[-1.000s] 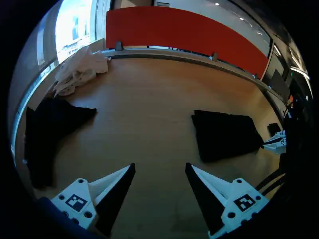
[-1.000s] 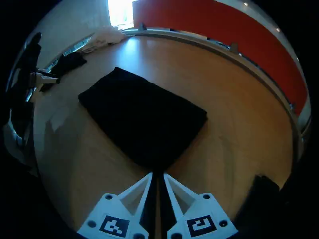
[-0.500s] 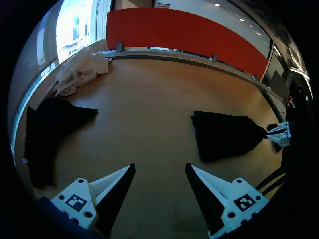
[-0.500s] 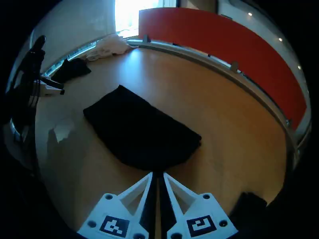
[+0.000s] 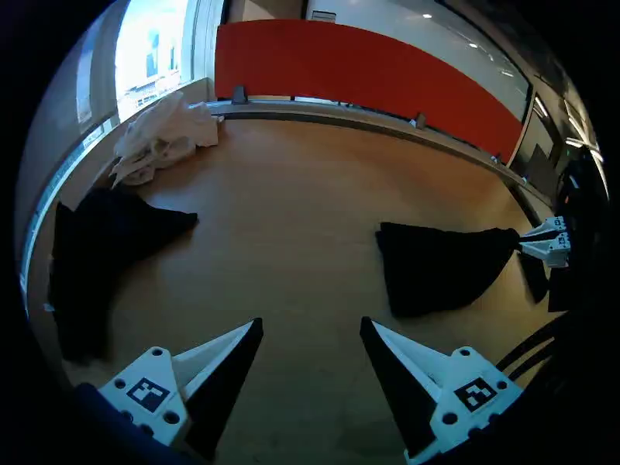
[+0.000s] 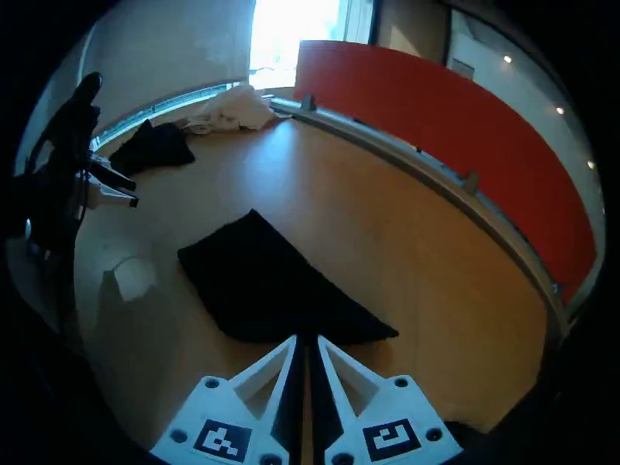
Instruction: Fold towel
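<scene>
Black towel [image 6: 271, 287] on honey-brown wood-grain surface [image 5: 294, 201]. Bright red panel [image 5: 364, 70] behind. White crumpled cloth [image 5: 163, 136] beside another black cloth [image 5: 108, 240]. Left tool [image 5: 310, 322] and right tool [image 6: 308, 341]: white bodies, black inner faces, black-and-white square markers.

one black towel [image 5: 438, 263], two cloth heaps [image 5: 101, 240] [image 5: 159, 136]

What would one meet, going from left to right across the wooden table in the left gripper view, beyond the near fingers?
Crumpled black cloth heap → dark black fabric towel, one corner raised → white right gripper pinching that corner.
</scene>
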{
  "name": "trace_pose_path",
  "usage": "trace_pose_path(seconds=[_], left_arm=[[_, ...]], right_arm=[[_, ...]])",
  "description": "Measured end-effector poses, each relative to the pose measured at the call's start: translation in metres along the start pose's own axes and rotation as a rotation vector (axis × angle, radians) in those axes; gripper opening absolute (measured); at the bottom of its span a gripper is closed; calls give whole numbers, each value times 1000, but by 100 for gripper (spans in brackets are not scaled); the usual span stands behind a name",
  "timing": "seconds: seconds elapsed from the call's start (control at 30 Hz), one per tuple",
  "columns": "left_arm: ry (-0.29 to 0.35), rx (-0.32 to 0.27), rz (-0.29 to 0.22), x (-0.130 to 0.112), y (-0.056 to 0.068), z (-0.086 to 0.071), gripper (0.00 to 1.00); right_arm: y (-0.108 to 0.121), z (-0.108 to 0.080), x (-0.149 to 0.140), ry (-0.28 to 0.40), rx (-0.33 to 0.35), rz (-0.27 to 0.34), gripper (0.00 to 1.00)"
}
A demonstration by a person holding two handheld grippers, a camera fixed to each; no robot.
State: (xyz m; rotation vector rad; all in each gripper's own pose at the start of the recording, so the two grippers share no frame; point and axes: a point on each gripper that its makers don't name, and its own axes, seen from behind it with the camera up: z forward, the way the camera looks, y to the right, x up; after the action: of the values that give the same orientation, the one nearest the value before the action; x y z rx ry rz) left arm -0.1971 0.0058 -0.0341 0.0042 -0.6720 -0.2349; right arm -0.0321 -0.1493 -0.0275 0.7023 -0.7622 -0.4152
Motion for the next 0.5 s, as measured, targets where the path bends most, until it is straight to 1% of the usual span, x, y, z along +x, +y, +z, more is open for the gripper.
trace_pose_path(seconds=[0.27,0.5], left_arm=[[14,0,-16,3,-3,-5,93],[24,-5,-29,3,-3,-10,93]], right_arm=[[-10,7,40,37,24,-64,3],[-24,15,64,48,51,-120,3]])
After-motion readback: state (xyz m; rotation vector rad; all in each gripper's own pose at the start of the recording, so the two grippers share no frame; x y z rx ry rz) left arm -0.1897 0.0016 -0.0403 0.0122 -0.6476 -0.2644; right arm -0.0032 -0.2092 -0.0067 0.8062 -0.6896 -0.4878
